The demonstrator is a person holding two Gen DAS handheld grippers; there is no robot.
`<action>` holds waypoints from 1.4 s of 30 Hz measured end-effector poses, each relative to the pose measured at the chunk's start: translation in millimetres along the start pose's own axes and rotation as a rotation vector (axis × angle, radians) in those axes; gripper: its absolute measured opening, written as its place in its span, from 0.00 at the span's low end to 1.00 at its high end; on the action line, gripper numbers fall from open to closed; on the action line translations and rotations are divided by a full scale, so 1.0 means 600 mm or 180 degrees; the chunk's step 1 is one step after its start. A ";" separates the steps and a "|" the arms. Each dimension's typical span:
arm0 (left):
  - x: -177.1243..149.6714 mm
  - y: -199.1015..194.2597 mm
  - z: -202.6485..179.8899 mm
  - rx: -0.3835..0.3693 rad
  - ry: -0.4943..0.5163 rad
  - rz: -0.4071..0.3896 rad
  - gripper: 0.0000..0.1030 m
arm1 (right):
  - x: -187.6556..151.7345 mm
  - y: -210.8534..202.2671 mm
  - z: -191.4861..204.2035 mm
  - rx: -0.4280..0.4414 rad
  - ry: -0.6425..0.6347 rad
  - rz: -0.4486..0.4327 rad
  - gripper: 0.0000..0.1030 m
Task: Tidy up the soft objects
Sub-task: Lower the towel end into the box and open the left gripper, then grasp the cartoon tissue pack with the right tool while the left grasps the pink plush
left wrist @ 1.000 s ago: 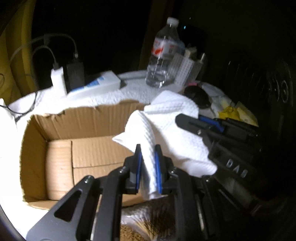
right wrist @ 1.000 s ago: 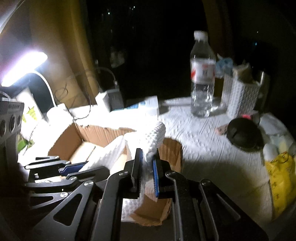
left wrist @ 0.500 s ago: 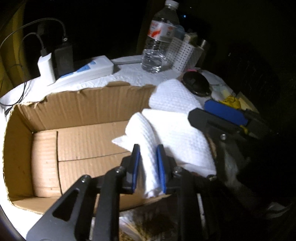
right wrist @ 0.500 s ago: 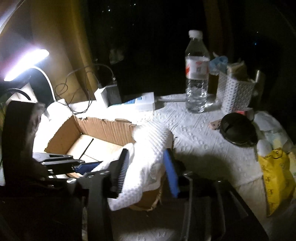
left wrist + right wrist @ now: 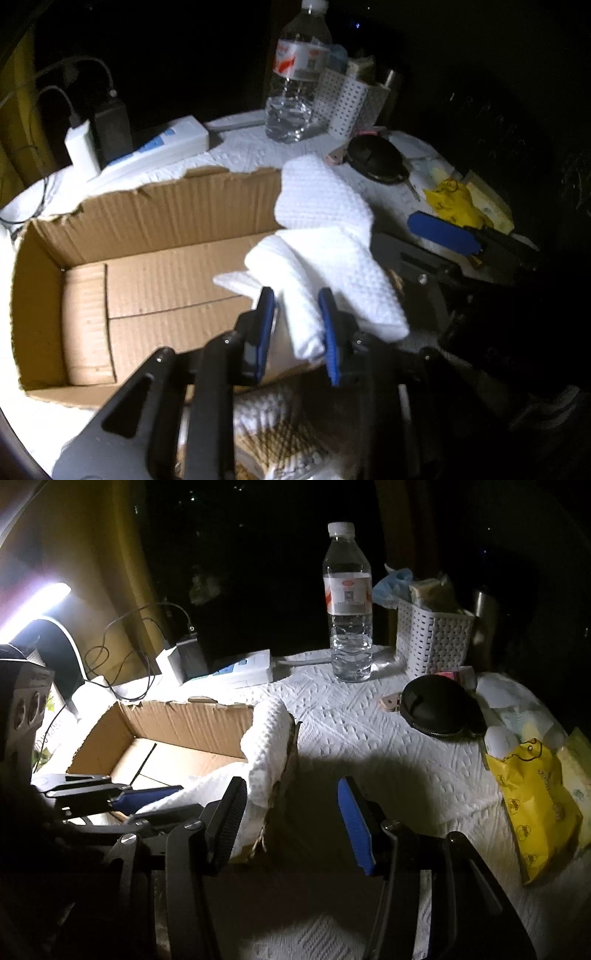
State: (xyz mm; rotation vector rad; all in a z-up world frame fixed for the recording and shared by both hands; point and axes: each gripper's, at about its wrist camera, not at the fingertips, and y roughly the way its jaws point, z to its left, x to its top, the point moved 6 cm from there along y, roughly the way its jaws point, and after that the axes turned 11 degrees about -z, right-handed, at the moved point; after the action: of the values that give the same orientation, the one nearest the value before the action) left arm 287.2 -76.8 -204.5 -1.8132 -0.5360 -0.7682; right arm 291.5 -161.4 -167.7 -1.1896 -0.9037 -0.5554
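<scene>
A white waffle-textured towel [image 5: 325,236] lies draped over the right end wall of an open cardboard box [image 5: 155,221], partly hanging inside. My left gripper [image 5: 295,325] has its jaws parted around the towel's lower fold, which rests against the right pad only. My right gripper [image 5: 291,823] is wide open and empty, just right of the box corner, clear of the towel [image 5: 266,746]. The right gripper's blue pad [image 5: 441,230] shows in the left wrist view beside the towel. The box [image 5: 184,720] floor is bare.
A water bottle [image 5: 347,605], a white woven basket [image 5: 432,638], a black round case [image 5: 439,705] and a yellow bag [image 5: 532,797] sit on the white-covered table. Chargers and a white power strip [image 5: 155,147] stand behind the box. A bright lamp [image 5: 33,605] is at left.
My right gripper opened, let go of the towel and drew back to the right. My left gripper's jaws opened from their hold on the towel, which settled over the box wall.
</scene>
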 end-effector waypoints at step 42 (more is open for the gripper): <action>-0.113 -0.280 0.080 0.0736 -0.0214 -0.0901 0.89 | -0.070 -0.174 0.144 0.0125 -0.0234 -0.0130 0.65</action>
State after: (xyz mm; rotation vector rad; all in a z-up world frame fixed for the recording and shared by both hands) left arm 138.8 26.9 -156.2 -1.5710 -0.9024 -0.8004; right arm 161.1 -115.1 -136.8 -1.1642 -0.9991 -0.5273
